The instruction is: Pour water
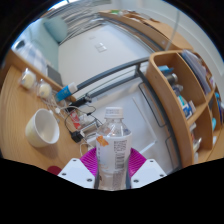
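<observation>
Clear plastic bottle [114,150] clenched upright in jaws; white bowl [43,127] left on wooden desk [20,110].

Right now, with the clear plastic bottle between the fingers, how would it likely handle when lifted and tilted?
The clear plastic bottle looks thin-walled, so it may flex under the pads. Tall and narrow, it seems tippy if released. Its water level is not visible, so its weight is unclear.

Wooden desk [14,120] sat at left w/ clutter on top. Open wooden shelf unit [185,100] stood at right, items on its tiers. Pale floor [110,55] ran btwn them to a light wall beyond. Lighting bright, even.
</observation>
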Tool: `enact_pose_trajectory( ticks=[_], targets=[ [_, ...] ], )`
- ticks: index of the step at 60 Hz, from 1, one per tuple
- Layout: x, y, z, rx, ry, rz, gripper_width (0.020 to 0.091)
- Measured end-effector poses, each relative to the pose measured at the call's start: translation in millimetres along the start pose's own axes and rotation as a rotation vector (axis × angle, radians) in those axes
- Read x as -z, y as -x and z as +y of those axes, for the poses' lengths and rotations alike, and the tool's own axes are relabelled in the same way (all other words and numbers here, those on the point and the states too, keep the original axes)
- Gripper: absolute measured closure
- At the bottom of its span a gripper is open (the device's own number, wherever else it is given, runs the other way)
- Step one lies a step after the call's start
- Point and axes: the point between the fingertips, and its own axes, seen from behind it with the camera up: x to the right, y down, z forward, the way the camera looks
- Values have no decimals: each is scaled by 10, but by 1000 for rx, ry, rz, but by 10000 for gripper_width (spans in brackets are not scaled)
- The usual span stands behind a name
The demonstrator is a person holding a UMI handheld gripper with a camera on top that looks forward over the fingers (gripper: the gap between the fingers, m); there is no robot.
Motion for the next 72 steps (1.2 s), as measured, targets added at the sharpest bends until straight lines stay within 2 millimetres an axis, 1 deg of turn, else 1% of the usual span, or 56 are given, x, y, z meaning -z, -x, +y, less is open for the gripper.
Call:
enact_pose_trajectory(
  ticks=[1,2,3,7,10,11,16,18,23,25,28,34,36,38,45,48,56,60,62,66,67,68,72],
  targets=[
    [9,-5,19,-63,2,-4,744],
    [-19,117,-3,-122,14,17,744],
    [1,36,47,-175,2,-13,743],
    [-2,106,107,-383,4,-57,744],
    [-11,206,153,-518,9,-101,744],
    [-15,308,143,-565,10,-99,744],
    [-40,406,275,-738,10,-148,744],
    [-57,478,293,-799,12,-155,744],
    [-78,561,387,-936,8,-184,745],
    [-83,600,418,-976,7,-195,724],
    [-108,657,452,-1020,3,-200,723],
    [-126,673,523,-1078,-23,-187,724],
    [-135,705,543,-1087,-26,-190,723],
    [-123,671,533,-1105,-44,-176,720],
    [-92,662,563,-1123,-68,-158,720],
    [-83,663,555,-1114,-72,-155,705],
    [-81,669,546,-1088,-64,-146,609],
    [-77,689,574,-1077,-44,-147,556],
    [-62,713,604,-1071,-21,-150,491],
    [28,748,651,-1067,14,-152,294],
    [59,747,661,-1067,24,-150,255],
    [99,755,679,-1067,34,-148,232],
    [296,735,751,-1074,64,-121,241]
  ],
)
